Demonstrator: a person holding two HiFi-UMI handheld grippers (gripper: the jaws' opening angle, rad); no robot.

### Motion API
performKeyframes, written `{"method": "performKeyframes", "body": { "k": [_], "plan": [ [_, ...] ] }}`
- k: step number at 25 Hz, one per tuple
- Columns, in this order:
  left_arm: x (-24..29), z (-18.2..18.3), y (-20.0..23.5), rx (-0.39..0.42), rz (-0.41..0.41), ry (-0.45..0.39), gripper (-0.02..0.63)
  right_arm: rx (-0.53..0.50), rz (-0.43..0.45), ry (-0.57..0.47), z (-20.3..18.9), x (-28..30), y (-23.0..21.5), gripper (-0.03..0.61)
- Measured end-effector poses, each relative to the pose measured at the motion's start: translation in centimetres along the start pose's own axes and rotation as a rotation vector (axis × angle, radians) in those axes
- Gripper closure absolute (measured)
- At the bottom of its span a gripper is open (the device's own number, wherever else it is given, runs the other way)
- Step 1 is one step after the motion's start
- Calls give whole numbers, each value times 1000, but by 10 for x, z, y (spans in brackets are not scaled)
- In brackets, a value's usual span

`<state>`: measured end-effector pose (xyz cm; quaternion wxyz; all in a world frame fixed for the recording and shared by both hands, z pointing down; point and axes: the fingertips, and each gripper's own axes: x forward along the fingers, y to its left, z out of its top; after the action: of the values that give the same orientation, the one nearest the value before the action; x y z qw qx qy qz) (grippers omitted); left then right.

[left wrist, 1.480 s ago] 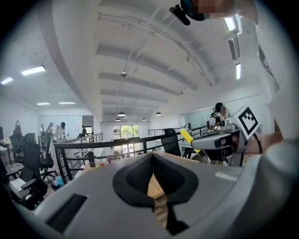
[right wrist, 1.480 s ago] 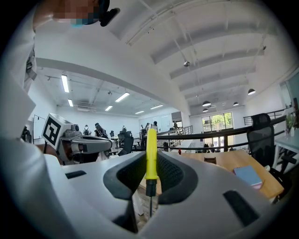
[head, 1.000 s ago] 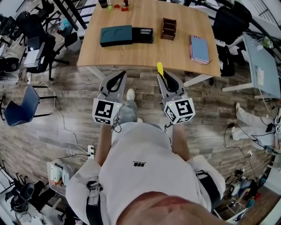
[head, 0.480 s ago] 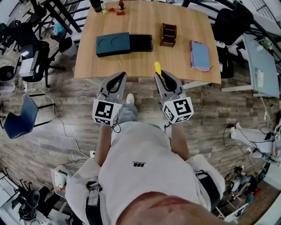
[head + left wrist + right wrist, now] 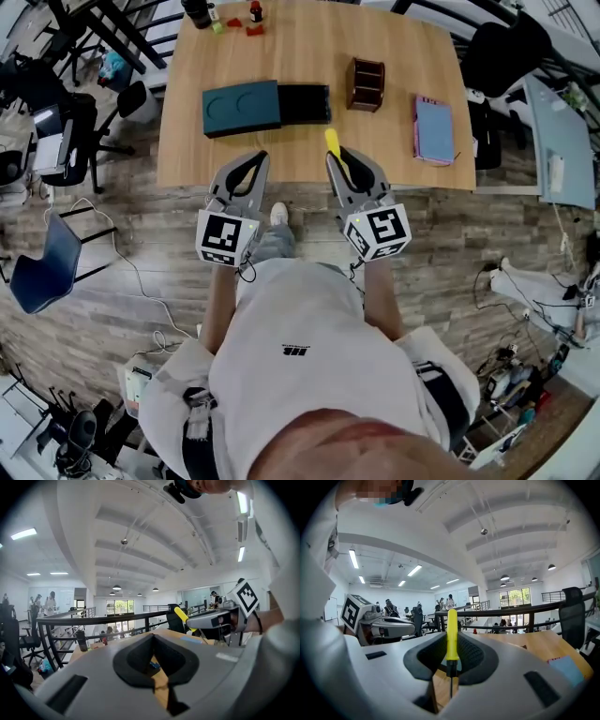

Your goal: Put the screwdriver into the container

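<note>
My right gripper [image 5: 343,161] is shut on the screwdriver [image 5: 332,145], whose yellow handle sticks out past the jaw tips over the table's near edge. In the right gripper view the screwdriver [image 5: 452,634] stands upright between the pads, its thin shaft pointing down. The left gripper [image 5: 253,161] is held level beside it, shut and empty. The container, a brown wooden organiser [image 5: 366,84], stands on the wooden table [image 5: 394,159], well beyond the right gripper. The left gripper view shows the right gripper [image 5: 220,619] with the yellow handle [image 5: 182,615] at its right.
A teal box [image 5: 242,108] and a black box [image 5: 303,103] lie at the table's left middle. A pink and blue notebook [image 5: 434,129] lies at the right. Small bottles [image 5: 253,11] stand at the far edge. Office chairs [image 5: 42,258] and cables surround the table.
The table has drawn closer and lower in the head view. Both grippers, held the same way, now reach its near edge. The right grip on the screwdriver is unchanged.
</note>
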<state>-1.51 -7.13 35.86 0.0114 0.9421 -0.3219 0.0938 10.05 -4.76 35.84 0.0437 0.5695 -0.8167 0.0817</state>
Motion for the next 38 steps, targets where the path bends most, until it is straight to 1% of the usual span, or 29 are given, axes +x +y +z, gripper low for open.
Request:
{"method": "performKeyframes", "body": {
  "k": [8,21,32,38],
  "plan": [
    [37,-8,46,-21,-31,15,601,2,-25,35,0,53,-17,518],
    [83,-27,102,-53,-84,38,601,12,-60,89,-8,122,-36,518],
    [105,-43,119,-80,-104,63,601,20,-70,144,-22,145,-48,518],
    [117,-56,121,-100,-94,85,601,27,-49,174,-34,155,-56,518]
  ]
}}
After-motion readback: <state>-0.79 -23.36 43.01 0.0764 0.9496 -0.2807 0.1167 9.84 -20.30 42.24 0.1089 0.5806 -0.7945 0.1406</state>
